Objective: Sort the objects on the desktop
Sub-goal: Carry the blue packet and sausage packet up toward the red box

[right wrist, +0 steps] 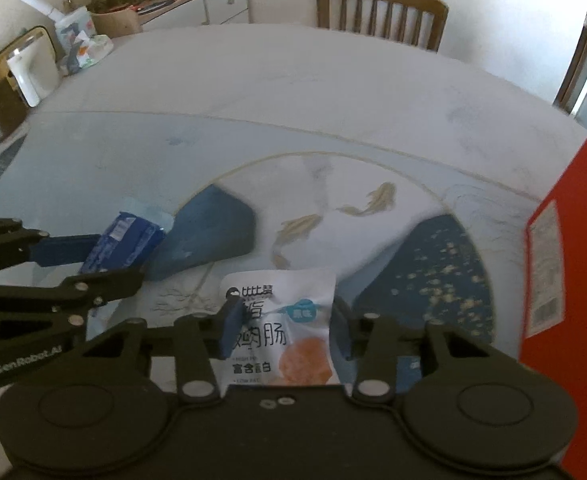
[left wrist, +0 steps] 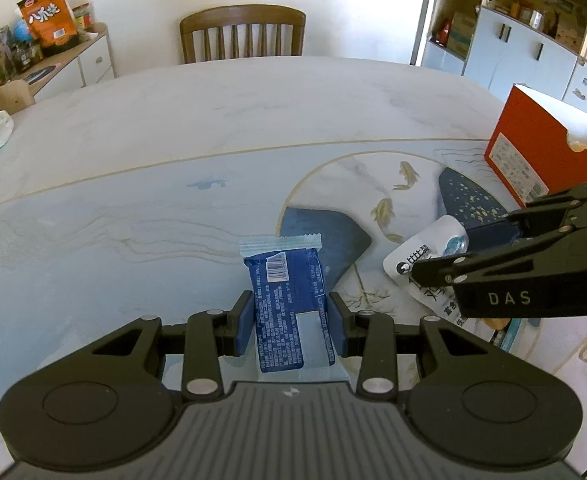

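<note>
My left gripper (left wrist: 289,322) is clamped on the dark blue foil snack packet (left wrist: 287,300), barcode and small white print facing up, above the marble-print table (left wrist: 173,128); my right gripper (right wrist: 285,330) straddles the white pouch (right wrist: 289,332) with black Chinese lettering and an orange picture, left pad on it, right-side contact unclear; the two sit just beside each other; the orange-red cardboard box (left wrist: 533,156) stands near on the right; far half of the table is open up to the wooden chair (left wrist: 242,32); "DAS" and "GenRobot.AI" on the gripper bodies.
</note>
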Available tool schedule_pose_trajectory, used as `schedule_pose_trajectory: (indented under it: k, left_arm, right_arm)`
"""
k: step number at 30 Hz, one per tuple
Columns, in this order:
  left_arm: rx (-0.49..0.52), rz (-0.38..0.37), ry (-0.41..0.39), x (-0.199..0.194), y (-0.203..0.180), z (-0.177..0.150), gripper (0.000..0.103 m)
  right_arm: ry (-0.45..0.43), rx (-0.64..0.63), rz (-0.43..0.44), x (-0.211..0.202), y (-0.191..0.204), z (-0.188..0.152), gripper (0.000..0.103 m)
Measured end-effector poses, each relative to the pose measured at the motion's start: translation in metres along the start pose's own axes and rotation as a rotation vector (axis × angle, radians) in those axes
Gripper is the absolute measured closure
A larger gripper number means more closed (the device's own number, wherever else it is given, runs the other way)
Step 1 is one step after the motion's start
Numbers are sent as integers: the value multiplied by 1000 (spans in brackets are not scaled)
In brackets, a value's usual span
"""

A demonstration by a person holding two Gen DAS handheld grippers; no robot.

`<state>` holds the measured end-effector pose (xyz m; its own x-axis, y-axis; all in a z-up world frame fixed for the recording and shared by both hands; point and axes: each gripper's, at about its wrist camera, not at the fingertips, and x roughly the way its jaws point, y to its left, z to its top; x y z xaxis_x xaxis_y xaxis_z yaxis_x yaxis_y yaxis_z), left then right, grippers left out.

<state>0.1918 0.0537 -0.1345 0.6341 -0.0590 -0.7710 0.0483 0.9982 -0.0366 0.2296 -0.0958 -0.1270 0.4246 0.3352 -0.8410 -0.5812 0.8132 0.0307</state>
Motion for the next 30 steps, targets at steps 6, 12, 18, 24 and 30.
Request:
schedule_pose_trajectory:
  k: [6,12,18,24,30]
  left_arm:
    - [18,-12,-5,-2,-7,3,66]
    - [43,-32,-21,-8,-20,8,66]
    - [73,-68,-51,-20,-39,15,66]
    - [101,-107,-89,-37,-55,27,66]
    - [131,-147,-137,-54,-71,43,66]
  right_arm:
    - [-19,41,-12,-15,-11,-4,59]
    - [-44,67,-15,-36,-20,-7,59]
    - [-66,94,-14,-57,-28,-10,59]
    - [-105,121,-19,-83,-39,-11,59]
    - [-171,152,-29,-114,-53,-6,59]
